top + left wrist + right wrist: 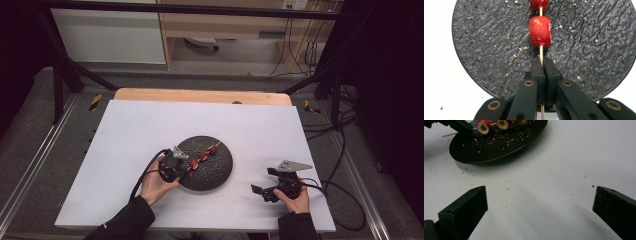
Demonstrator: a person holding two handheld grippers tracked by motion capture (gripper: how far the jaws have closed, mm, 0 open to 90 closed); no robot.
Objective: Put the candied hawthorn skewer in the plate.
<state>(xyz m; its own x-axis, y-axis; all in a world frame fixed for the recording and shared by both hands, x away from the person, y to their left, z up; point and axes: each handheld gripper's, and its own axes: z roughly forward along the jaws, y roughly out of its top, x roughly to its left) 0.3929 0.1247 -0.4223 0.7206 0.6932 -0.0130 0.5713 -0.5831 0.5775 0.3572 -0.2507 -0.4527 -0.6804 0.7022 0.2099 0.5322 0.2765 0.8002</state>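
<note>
The left gripper [541, 65] is pinched tight on the skewer [541, 53] lying across the black plate [486, 50], the right gripper [540, 202] sits wide open and empty nearby, so probably best to lift level or the red fruit pieces [539, 31] slide

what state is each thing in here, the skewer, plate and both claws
skewer: lying over the plate, three red fruit pieces threaded on it, its bare end pinched
plate: flat on the white table, dusted with crumbs
left claw: shut on the skewer
right claw: open wide, nothing between its jaws, beside the plate
</note>
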